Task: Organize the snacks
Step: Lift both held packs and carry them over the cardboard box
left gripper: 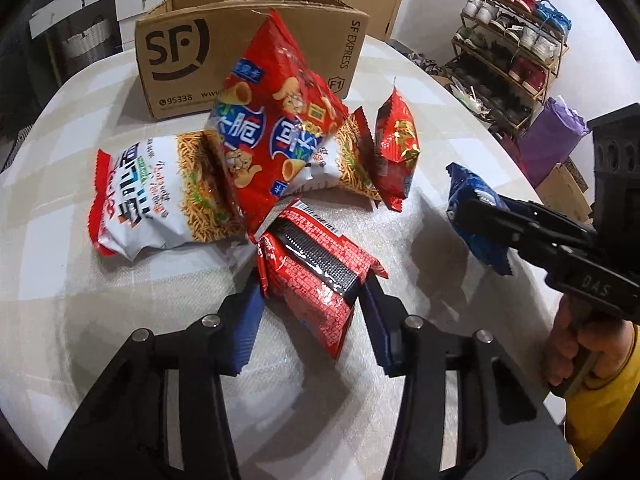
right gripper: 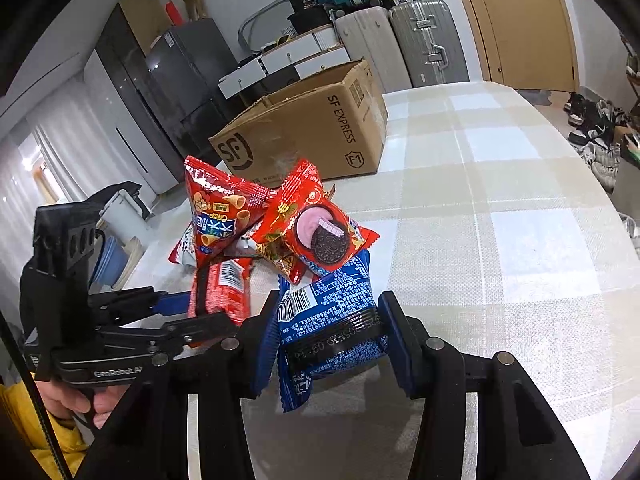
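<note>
A small red snack packet [left gripper: 320,308] with a black seam lies at the near edge of the snack pile; my left gripper [left gripper: 313,282] is shut on it, one blue pad on each side. The left gripper [right gripper: 216,312] also shows in the right wrist view, clamped on that packet. My right gripper [right gripper: 331,320] is shut on a blue cookie packet [right gripper: 340,284], held just above the table to the right of the pile; the left wrist view shows this right gripper [left gripper: 476,220] too. An open cardboard box [left gripper: 248,40] stands behind the pile.
The pile holds a big red cone-snack bag [left gripper: 276,128], a white noodle-snack bag [left gripper: 152,196] and a red cookie packet [right gripper: 324,236]. The checked tablecloth [right gripper: 500,200] runs right of the box. A shoe rack [left gripper: 512,48] and suitcases [right gripper: 424,40] stand beyond the table.
</note>
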A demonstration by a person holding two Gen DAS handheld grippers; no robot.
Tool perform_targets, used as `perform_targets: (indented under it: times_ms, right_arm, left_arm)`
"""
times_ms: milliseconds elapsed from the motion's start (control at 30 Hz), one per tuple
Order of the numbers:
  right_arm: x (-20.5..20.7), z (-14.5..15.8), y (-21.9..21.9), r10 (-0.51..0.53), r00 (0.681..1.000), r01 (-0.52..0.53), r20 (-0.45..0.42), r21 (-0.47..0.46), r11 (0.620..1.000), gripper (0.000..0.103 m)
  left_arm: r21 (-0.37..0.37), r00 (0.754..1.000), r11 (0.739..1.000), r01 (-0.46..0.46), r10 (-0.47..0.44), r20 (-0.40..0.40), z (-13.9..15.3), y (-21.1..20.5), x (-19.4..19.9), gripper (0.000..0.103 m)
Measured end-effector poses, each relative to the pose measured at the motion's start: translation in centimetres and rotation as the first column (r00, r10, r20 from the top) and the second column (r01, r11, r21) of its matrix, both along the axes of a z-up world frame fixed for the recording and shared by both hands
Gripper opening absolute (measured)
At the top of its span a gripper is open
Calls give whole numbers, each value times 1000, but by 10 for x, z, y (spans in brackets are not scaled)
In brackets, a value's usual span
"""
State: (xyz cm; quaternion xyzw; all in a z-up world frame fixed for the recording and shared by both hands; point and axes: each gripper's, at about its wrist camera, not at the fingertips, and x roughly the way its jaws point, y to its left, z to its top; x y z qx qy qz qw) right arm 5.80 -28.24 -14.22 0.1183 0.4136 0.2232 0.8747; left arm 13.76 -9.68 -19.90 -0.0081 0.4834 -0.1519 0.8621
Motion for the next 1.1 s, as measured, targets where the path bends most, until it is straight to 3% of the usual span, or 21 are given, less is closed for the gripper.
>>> perform_targets:
  times_ms: [167, 500, 1100]
  right_arm:
    - [-5, 6, 4, 1, 1000, -1, 3, -12, 1000, 48]
    - [-21, 47, 19, 8, 997, -5, 77, -36, 999, 48]
    - [-36, 114, 66, 66, 982, -60, 178, -38, 997, 48]
  left_arm:
    - [-21, 1000, 1000, 13, -13, 20, 4, 14, -21, 43]
    - [-55, 993, 998, 19, -12, 116, 40, 35, -62, 43]
    - [-104, 952, 994, -40, 70, 300, 140, 92, -129, 43]
